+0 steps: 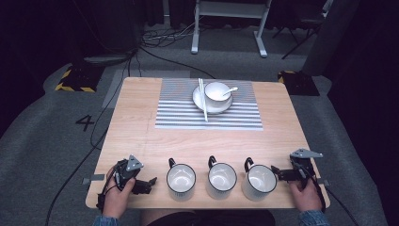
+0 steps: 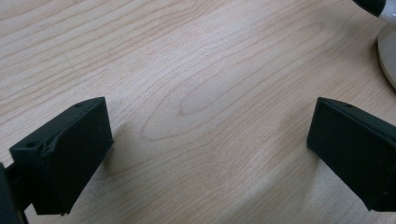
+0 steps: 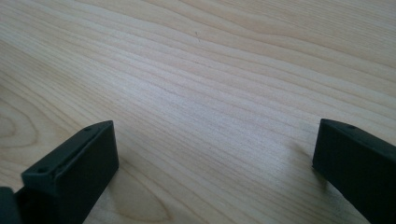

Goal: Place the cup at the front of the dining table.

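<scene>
- Three white enamel-look mugs with dark rims and black loop handles stand upright in a row along the near edge of the light wooden table [image 1: 141, 122]: left mug [image 1: 181, 181], middle mug [image 1: 221, 179], right mug [image 1: 259, 181].
- Taking the middle mug as landmark: the left gripper [image 1: 149, 181] sits left of it, just beyond the left mug; the right gripper [image 1: 277, 173] sits right of it, just beside the right mug, not touching as far as I can tell.
- Left gripper [image 2: 205, 149] jaws spread wide over bare wood, nothing between; a pale mug edge sits at the upper right of the left gripper view.
- Right gripper [image 3: 215, 168] jaws also apart, empty.
- Handling, as a judgement: mugs look rigid, smooth, probably slippery and chip-prone, moderately light (all look empty).
- Best hold: pinch the wall at the rim, one jaw inside and one outside, or clamp the handle, which points away from the person.
- Beyond the middle mug: striped grey placemat [image 1: 179, 117] carrying a white plate [image 1: 200, 104], white bowl [image 1: 217, 92], spoon [image 1: 230, 90], chopsticks [image 1: 203, 101].
</scene>
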Demonstrator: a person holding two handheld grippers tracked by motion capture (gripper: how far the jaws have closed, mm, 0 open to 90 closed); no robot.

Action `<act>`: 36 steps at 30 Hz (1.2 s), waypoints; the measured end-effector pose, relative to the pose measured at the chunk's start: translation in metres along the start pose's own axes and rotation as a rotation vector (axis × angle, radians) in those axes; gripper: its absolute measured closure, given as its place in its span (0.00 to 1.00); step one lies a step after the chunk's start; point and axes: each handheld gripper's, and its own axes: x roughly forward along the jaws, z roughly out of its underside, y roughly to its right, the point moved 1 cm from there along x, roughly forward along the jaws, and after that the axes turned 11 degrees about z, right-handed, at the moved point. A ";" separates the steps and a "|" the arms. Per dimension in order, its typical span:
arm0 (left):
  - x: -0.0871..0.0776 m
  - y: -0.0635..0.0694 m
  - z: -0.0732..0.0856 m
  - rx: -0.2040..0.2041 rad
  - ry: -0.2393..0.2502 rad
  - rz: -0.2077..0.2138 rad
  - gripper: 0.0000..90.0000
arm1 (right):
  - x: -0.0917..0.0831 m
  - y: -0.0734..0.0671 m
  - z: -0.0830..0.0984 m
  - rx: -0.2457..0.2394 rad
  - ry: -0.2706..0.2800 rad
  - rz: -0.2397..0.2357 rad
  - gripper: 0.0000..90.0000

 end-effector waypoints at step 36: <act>-0.019 0.003 0.002 -0.012 0.167 0.024 0.08 | 0.000 0.000 0.000 -0.001 0.001 0.002 0.00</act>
